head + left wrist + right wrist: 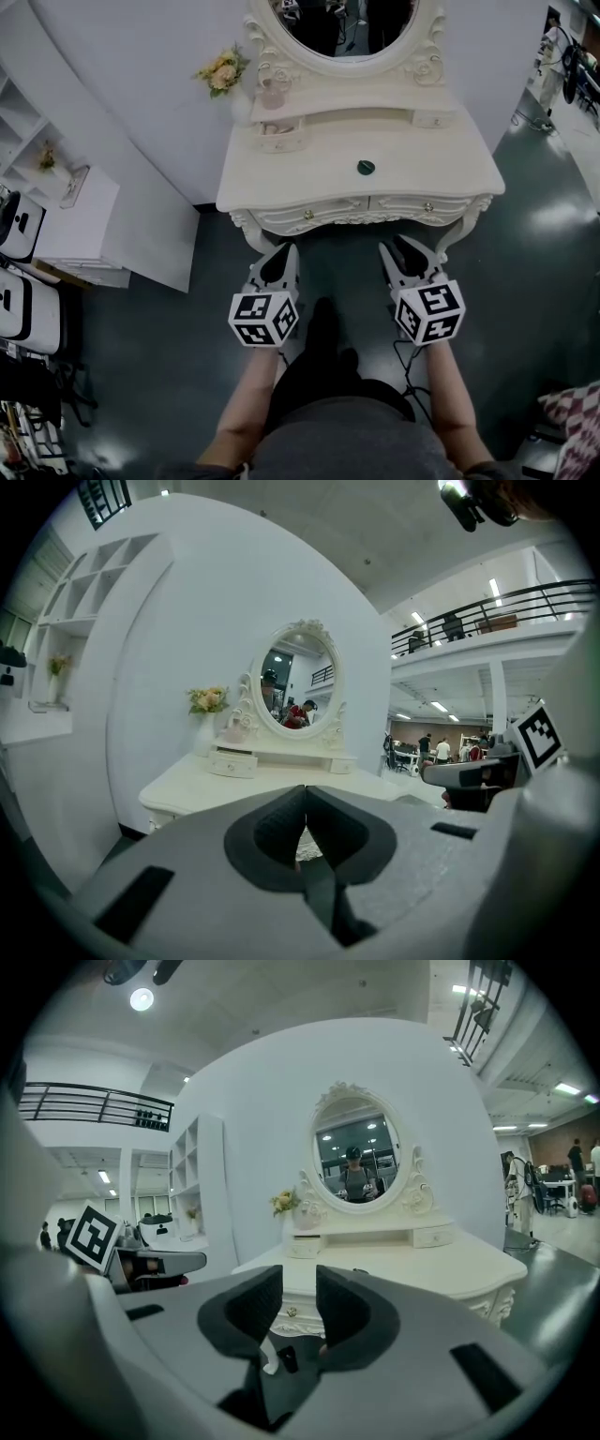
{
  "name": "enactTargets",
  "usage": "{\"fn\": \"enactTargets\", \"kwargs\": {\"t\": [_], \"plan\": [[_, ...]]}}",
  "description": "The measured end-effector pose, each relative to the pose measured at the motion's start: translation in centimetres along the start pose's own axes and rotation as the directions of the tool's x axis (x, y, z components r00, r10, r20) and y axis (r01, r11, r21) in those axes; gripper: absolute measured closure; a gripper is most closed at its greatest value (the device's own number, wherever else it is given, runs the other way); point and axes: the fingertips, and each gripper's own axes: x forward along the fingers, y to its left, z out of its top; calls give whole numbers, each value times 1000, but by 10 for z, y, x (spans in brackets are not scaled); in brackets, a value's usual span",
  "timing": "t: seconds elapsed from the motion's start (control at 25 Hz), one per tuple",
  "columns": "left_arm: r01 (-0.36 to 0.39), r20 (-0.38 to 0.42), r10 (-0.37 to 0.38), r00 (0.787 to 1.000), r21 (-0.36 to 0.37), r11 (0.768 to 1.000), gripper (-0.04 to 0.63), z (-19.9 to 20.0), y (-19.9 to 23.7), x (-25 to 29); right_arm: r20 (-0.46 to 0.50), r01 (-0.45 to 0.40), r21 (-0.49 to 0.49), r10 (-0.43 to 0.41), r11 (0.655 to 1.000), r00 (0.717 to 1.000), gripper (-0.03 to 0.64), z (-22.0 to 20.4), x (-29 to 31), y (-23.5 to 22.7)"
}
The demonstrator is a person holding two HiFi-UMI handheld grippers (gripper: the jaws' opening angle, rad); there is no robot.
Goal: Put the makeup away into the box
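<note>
**A:** Head view first: left tongs (284, 255) and right tongs (398, 251) both hang short of the table (450, 178), at six o'clock from its front edge, touching nothing.

**B:** And the makeup?

**A:** One small dark round case (366, 168), alone near the middle of the top, at twelve o'clock from the right tongs.

**B:** Right gripper view shows those jaws parted, with nothing between them. Left gripper view shows the pads pressed together, empty too.

**A:** So the right one is the one to send, I'd say. Go in level over the front edge, drop the parted jaws either side of the case and close low on its rim. It looks flat, so a high pinch could squirt it away.

**B:** Where does it go?

**A:** Likely the little drawer box (281, 138) at ten o'clock from the case, below the flowers (223, 71) and at seven o'clock from the mirror (342, 28). Whether it stands open enough, I can't tell from here.
</note>
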Motion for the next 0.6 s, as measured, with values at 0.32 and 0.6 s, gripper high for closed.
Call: {"fn": "enactTargets", "kwargs": {"t": [0.32,0.6], "plan": [[12,-4,-12,1000,-3,1000,589,6,21,42,-16,33,2,-33,999,999,499,7,36,-22],[26,-18,-26,1000,-1,1000,589,15,52,100,-35,61,-4,-62,998,997,500,19,93,-47]]}}
